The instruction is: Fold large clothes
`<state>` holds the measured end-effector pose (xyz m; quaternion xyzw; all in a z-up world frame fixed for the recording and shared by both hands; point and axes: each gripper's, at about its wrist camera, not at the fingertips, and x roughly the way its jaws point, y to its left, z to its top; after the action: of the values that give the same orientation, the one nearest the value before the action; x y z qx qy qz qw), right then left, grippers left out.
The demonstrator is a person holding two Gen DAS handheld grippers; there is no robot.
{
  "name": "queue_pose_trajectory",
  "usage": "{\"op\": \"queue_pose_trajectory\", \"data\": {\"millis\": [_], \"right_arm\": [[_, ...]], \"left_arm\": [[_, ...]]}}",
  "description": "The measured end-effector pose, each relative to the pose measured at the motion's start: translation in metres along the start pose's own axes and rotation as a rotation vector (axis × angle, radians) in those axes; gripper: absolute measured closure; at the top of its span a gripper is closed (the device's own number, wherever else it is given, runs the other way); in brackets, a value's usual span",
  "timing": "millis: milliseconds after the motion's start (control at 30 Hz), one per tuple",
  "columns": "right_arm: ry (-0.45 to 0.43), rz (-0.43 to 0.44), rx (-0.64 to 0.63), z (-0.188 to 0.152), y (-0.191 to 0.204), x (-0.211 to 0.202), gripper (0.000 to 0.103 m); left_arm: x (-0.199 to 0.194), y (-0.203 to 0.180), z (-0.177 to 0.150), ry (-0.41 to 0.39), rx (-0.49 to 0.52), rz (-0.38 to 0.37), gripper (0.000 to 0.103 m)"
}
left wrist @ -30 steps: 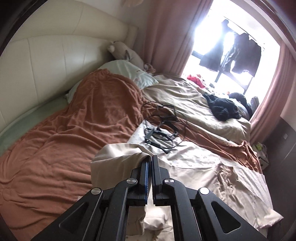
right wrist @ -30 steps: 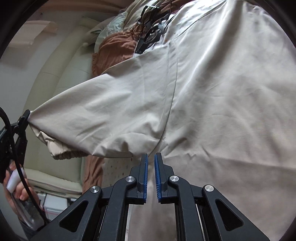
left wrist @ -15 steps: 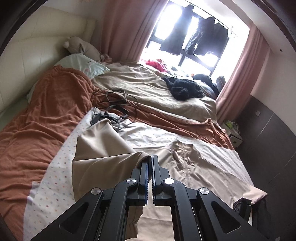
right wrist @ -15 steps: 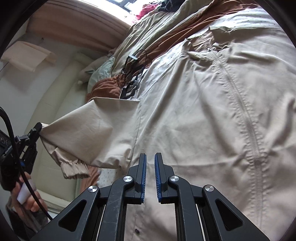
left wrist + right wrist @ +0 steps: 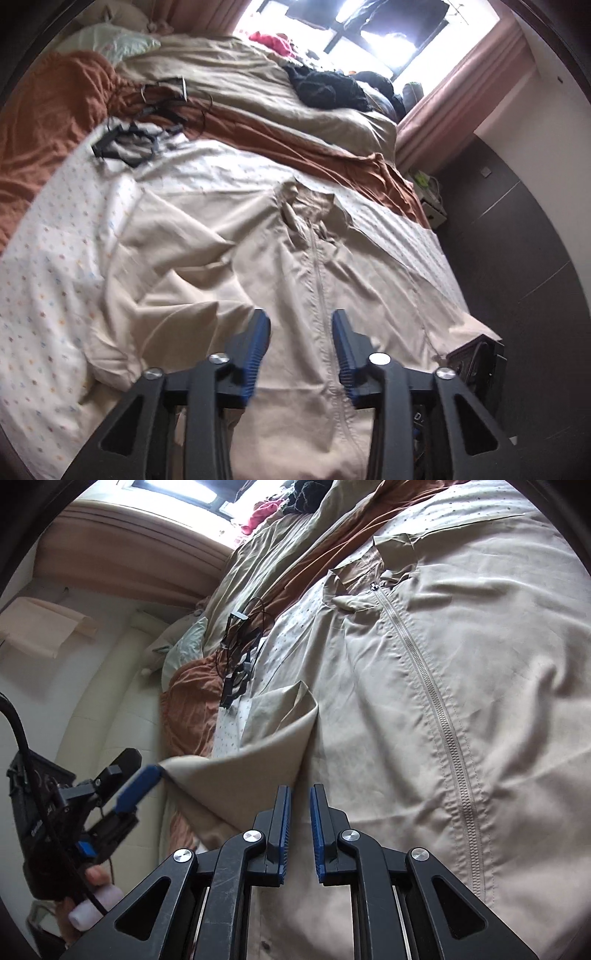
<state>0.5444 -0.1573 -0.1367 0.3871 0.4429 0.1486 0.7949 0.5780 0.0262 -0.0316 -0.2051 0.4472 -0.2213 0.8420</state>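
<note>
Carried inward since a second ago, the sleeve point(image 5: 173, 280) now lies across the thin beige zip-front jacket point(image 5: 424, 709) on the bed; left gripper point(image 5: 301, 341) has just been opening, empty. Right gripper point(image 5: 300, 830), slightly parted, holds nothing. Light, limp cloth; take it by seam or cuff.

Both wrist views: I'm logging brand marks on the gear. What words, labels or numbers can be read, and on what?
White lettering on the black body of the left gripper, whose jaws have just been opening and grip nothing: too blurred to read.
Pale mark, perhaps "D", on the black unit at the bed's edge: mostly hidden.
Beige jacket, dotted sheet: no text.
</note>
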Motion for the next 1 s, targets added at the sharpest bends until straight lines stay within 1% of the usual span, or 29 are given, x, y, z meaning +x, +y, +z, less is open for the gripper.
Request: {"op": "queue_pose_trajectory", "data": {"millis": [33, 100, 167, 233, 300, 367, 400, 467, 533, 600, 667, 733, 767, 800, 867, 933, 967, 1000], "right_arm": [[-0.007, -0.004, 0.002, 0.001, -0.001, -0.001, 0.079], [-0.02, -0.014, 0.002, 0.002, -0.001, -0.004, 0.075], [-0.022, -0.015, -0.005, 0.002, 0.001, -0.004, 0.075], [-0.018, -0.013, -0.023, 0.001, 0.005, -0.002, 0.075], [0.001, -0.014, -0.055, -0.003, 0.011, 0.002, 0.075], [0.02, -0.021, -0.096, -0.007, 0.019, 0.007, 0.069], [0.025, -0.029, -0.115, -0.009, 0.024, 0.01, 0.058], [0.026, -0.043, -0.148, -0.015, 0.032, 0.013, 0.047], [0.042, -0.055, -0.188, -0.022, 0.041, 0.02, 0.045], [0.076, -0.068, -0.234, -0.031, 0.05, 0.031, 0.045], [0.111, -0.085, -0.281, -0.042, 0.057, 0.043, 0.045], [0.138, -0.117, -0.325, -0.052, 0.063, 0.055, 0.044], [0.153, -0.13, -0.344, -0.058, 0.065, 0.061, 0.042], [0.171, -0.14, -0.362, -0.063, 0.067, 0.067, 0.037], [0.202, -0.149, -0.403, -0.075, 0.072, 0.079, 0.031], [0.229, -0.169, -0.465, -0.088, 0.078, 0.09, 0.03], [0.241, -0.194, -0.498, -0.094, 0.08, 0.096, 0.029], [0.248, -0.227, -0.531, -0.101, 0.082, 0.102, 0.025]], "left_arm": [[0.002, 0.001, -0.005, 0.005, -0.019, -0.014, 0.035], [-0.004, 0.004, -0.012, -0.011, -0.042, -0.021, 0.026], [-0.019, 0.009, -0.018, -0.061, -0.079, -0.008, 0.026], [-0.041, 0.016, -0.022, -0.164, -0.155, 0.039, 0.026], [-0.059, 0.021, -0.025, -0.22, -0.195, 0.085, 0.026], [-0.077, 0.027, -0.034, -0.272, -0.242, 0.121, 0.026], [-0.083, 0.032, -0.039, -0.289, -0.273, 0.136, 0.026], [-0.094, 0.043, -0.051, -0.316, -0.337, 0.152, 0.026], [-0.102, 0.054, -0.067, -0.357, -0.413, 0.167, 0.026], [-0.105, 0.062, -0.08, -0.369, -0.455, 0.194, 0.026], [-0.104, 0.066, -0.081, -0.351, -0.433, 0.233, 0.026], [-0.106, 0.072, -0.082, -0.358, -0.414, 0.251, 0.026], [-0.107, 0.077, -0.085, -0.363, -0.421, 0.268, 0.026], [-0.108, 0.083, -0.09, -0.368, -0.433, 0.279, 0.026], [-0.109, 0.094, -0.098, -0.366, -0.451, 0.301, 0.026], [-0.107, 0.105, -0.104, -0.352, -0.465, 0.306, 0.026], [-0.108, 0.112, -0.107, -0.347, -0.479, 0.307, 0.026], [-0.11, 0.119, -0.11, -0.348, -0.5, 0.307, 0.026]]}}
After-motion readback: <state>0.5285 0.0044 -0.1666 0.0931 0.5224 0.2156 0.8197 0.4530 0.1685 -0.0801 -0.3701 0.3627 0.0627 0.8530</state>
